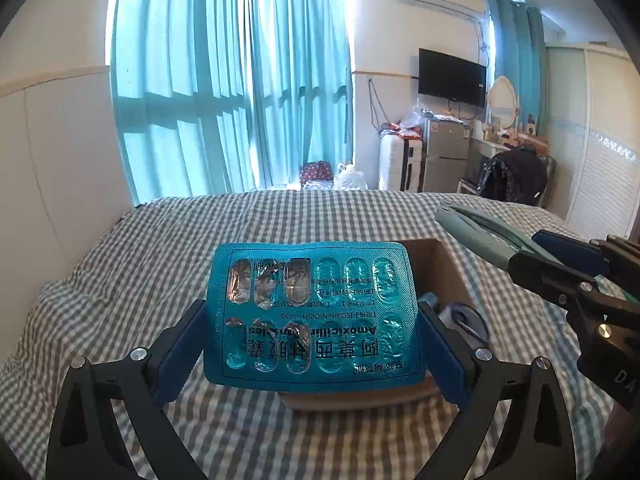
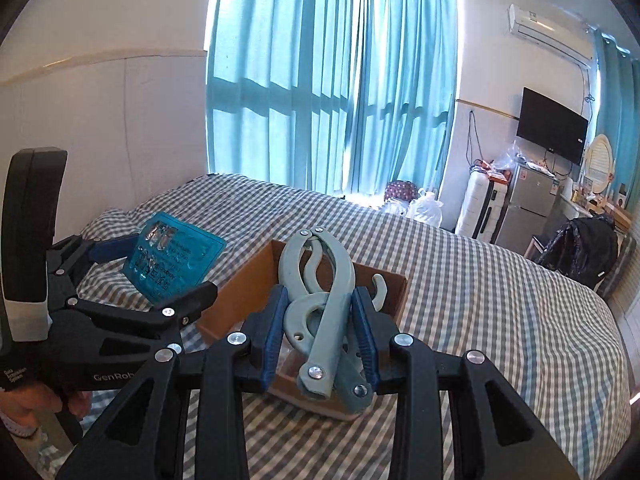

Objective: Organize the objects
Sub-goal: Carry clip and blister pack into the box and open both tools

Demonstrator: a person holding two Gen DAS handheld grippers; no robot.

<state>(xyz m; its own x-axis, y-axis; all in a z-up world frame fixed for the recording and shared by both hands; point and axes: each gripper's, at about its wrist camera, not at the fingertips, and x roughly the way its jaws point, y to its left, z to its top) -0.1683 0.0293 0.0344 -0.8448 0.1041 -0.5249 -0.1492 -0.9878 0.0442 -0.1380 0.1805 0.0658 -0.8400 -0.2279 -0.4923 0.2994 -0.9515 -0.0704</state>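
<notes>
My left gripper [image 1: 312,332] is shut on a teal blister pack of capsules [image 1: 312,316], held upright above the near edge of a brown cardboard box [image 1: 436,264] on the bed. Several of its pockets are burst. The pack also shows in the right wrist view [image 2: 172,264]. My right gripper [image 2: 320,320] is shut on a grey plastic clamp-like tool [image 2: 320,300] and holds it over the same box [image 2: 248,284]. In the left wrist view the tool [image 1: 476,232] sticks out at the right, above the box's far right corner.
The box holds some items, partly hidden [image 1: 460,316]. It sits on a grey checked bedspread [image 1: 160,264]. Teal curtains [image 1: 240,80] hang behind the bed. A suitcase [image 2: 480,208], small fridge [image 2: 528,204], wall TV [image 2: 552,128] and a chair with dark clothes [image 2: 580,252] stand at right.
</notes>
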